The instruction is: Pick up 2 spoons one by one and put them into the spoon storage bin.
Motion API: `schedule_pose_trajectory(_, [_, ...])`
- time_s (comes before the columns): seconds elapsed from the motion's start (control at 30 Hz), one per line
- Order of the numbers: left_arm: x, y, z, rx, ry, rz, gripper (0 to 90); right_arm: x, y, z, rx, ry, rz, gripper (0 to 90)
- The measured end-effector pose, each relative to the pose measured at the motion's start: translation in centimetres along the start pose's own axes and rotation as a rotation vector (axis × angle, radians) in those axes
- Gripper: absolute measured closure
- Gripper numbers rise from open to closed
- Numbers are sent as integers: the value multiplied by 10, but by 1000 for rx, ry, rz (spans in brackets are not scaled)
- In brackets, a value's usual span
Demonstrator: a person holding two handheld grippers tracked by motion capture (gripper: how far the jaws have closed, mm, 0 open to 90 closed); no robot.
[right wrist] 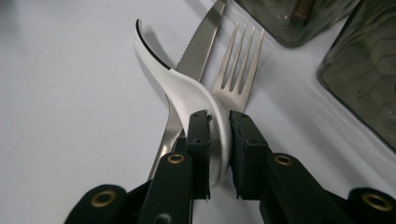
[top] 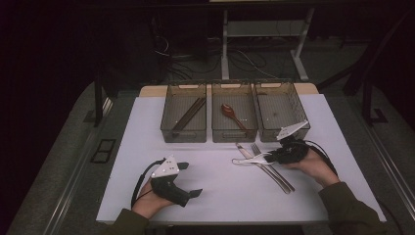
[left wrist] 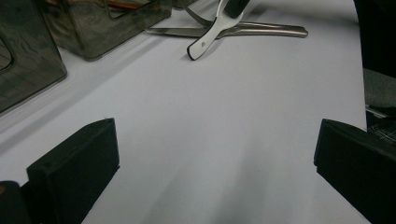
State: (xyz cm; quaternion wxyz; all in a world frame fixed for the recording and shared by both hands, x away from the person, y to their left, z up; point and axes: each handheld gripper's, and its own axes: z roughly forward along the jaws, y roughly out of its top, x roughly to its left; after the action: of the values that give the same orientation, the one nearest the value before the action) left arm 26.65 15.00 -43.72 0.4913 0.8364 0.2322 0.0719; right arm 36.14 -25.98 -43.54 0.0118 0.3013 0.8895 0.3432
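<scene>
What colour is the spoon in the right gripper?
White with a black edge; the spoon shows it best in the left gripper view.

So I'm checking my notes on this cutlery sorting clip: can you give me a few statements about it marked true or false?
1. The right gripper has its fingers closed on the white spoon. True.
2. The left gripper holds a fork. False: it is open, nothing between its fingers.
3. The fork and knife lie on the table. True.
4. All three bins are empty. False: the left bin holds chopsticks, the middle bin a brown spoon.
5. The white spoon lies across the knife. True.
</scene>
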Motion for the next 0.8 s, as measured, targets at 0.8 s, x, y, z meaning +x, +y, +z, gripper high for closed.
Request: schedule_pose_trajectory(0.8, [0,0,0,-2,0,-2,0,-2,-1,-3,-9,37,28,817])
